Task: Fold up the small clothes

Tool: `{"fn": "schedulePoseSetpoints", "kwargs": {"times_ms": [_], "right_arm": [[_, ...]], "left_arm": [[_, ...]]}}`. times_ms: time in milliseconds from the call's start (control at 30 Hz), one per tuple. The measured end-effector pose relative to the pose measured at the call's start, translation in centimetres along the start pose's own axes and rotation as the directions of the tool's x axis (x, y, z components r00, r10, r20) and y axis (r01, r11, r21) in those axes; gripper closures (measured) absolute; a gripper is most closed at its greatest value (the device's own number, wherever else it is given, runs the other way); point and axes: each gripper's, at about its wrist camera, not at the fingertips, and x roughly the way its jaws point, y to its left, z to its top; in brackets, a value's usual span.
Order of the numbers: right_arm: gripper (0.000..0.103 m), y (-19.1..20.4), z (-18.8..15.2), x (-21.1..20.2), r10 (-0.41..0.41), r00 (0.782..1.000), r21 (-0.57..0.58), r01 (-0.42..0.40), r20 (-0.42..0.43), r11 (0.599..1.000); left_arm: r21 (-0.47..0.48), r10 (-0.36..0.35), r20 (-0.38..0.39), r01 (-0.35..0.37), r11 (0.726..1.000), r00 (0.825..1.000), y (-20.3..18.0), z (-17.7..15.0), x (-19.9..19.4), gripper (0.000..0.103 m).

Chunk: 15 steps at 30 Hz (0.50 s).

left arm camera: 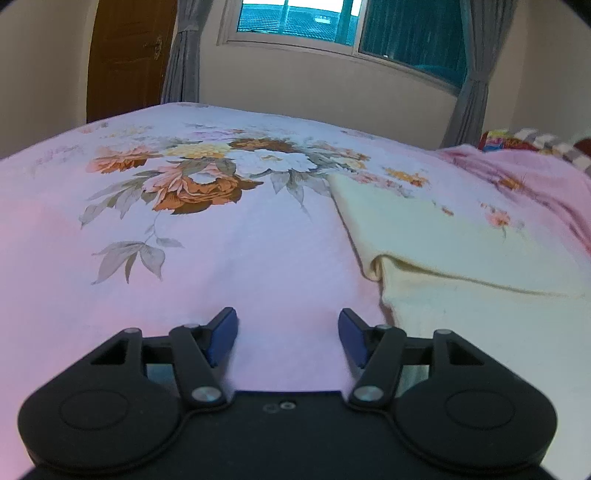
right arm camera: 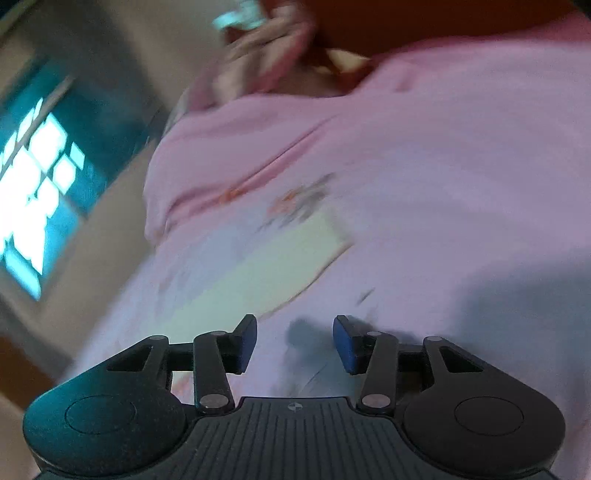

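1. The left gripper [left arm camera: 288, 332] is held with jaws apart, nothing between them.
2. The right gripper [right arm camera: 294, 339] is likewise spread and empty.
3. The cream garment [left arm camera: 454, 251] is seen folded on the floral bedsheet [left arm camera: 229, 236], right of the left gripper.

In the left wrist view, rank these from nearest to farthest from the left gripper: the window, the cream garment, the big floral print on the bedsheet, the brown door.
From the left gripper:
1. Cream garment, just ahead on the right.
2. Floral print, mid-bed, ahead and left.
3. Brown door at far left and window at top centre, both beyond the bed; too close to call.
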Motion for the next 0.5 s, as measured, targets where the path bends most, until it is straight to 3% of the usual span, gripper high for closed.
{"fn": "schedulePoseSetpoints", "kwargs": {"times_ms": [200, 333, 367, 400, 500], "right_arm": [[0.057, -2.1, 3.5, 4.3, 0.019, 1.000, 0.145, -0.018, -0.004, 0.989], [0.058, -0.8, 5.1, 6.7, 0.020, 0.998, 0.079, -0.015, -0.059, 0.997], [0.071, -0.1, 5.3, 7.4, 0.028, 0.997, 0.030, -0.026, -0.076, 0.999], [0.099, 0.6, 5.1, 7.6, 0.035, 0.995, -0.014, -0.037, -0.097, 0.999], [0.100, 1.4, 4.6, 5.6, 0.036, 0.999, -0.096, -0.038, -0.022, 0.995]], "left_arm": [[0.012, 0.010, 0.001, -0.010, 1.000, 1.000, -0.2, -0.1, 0.0, 0.041], [0.014, 0.013, 0.001, -0.013, 1.000, 1.000, -0.3, -0.1, 0.1, 0.040], [0.016, 0.015, 0.001, -0.015, 1.000, 1.000, -0.4, -0.1, 0.1, 0.040], [0.018, 0.017, 0.002, -0.017, 1.000, 1.000, -0.4, -0.1, 0.1, 0.040], [0.015, 0.052, 0.028, -0.053, 0.998, 0.998, -0.4, 0.4, -0.8, 0.041]]}}
